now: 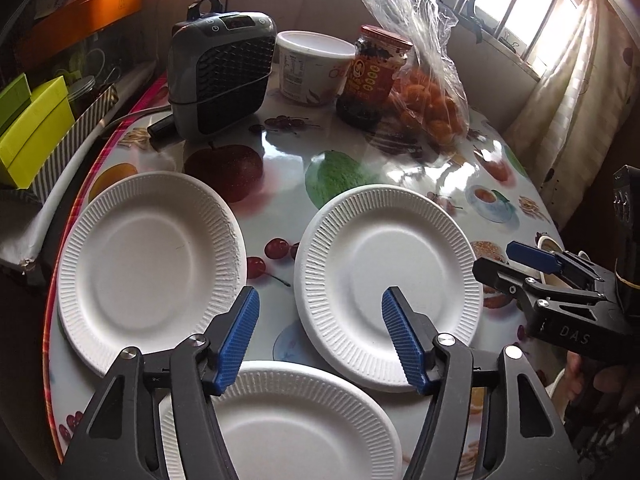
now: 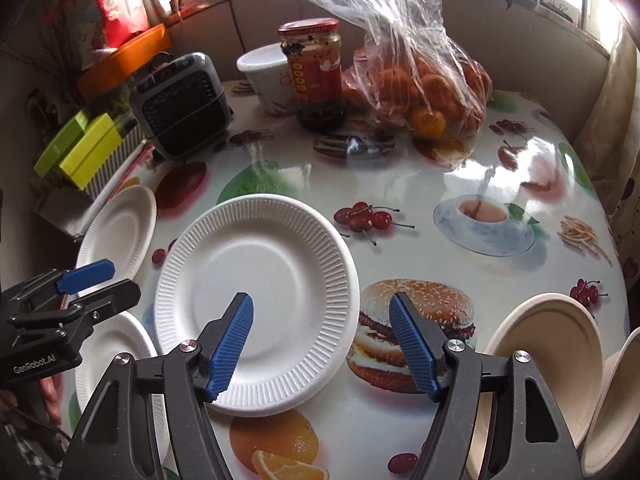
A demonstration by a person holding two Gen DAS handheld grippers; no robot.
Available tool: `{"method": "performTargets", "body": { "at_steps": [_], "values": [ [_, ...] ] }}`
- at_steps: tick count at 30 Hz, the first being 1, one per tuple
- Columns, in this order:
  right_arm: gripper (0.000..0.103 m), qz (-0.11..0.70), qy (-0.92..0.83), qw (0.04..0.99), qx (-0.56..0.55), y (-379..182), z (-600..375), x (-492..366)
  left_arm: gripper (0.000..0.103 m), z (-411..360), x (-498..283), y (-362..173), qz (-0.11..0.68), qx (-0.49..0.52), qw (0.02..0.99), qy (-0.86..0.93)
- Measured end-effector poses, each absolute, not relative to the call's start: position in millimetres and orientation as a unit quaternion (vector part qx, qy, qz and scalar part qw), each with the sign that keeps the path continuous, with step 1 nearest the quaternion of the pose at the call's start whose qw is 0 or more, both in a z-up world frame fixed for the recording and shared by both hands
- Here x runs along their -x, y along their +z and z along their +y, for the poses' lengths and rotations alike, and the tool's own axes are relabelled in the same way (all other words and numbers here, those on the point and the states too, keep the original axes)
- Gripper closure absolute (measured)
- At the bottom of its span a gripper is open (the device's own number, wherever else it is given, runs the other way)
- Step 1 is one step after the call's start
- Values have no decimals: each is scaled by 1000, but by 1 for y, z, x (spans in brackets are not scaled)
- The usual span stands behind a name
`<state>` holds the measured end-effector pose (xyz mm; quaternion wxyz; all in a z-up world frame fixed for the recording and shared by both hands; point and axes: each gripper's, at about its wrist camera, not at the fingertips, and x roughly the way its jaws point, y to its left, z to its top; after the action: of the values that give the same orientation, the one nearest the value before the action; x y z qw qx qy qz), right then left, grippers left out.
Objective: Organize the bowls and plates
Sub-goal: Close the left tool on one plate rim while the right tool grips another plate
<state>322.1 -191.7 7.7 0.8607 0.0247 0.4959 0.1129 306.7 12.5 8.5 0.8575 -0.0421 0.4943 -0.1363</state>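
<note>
On the worktop (image 1: 280,168) below me, my left hand-held gripper (image 1: 320,336) and right hand-held gripper (image 2: 322,340) hang wide open, empty, over three white plates (image 1: 152,264); cream bowls (image 2: 556,360) lean right; jar (image 2: 316,72) beyond.

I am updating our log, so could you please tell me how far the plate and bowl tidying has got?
Nothing looks done: three white ribbed paper plates lie separately, unstacked. Nothing is in hand; the left gripper and right gripper are open and empty. Stacking them and the beige paper bowls remains.
</note>
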Motion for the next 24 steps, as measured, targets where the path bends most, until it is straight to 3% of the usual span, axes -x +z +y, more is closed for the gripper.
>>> {"method": "performTargets", "body": {
  "at_steps": [4,15,20,24],
  "values": [
    [38,506,115,854,-29,-1,-193,-330,48,11,-313,0,505,35,852,-135],
    [46,522,119,844,-40,-17,-196,-341,58,13,-324,-11,520,49,842,-136],
    [54,526,118,841,-40,-22,-195,-344,64,10,-326,-14,523,51,839,-138],
    [67,531,119,838,-38,-25,-195,-346,70,10,-328,-17,527,51,837,-137]
  ]
}}
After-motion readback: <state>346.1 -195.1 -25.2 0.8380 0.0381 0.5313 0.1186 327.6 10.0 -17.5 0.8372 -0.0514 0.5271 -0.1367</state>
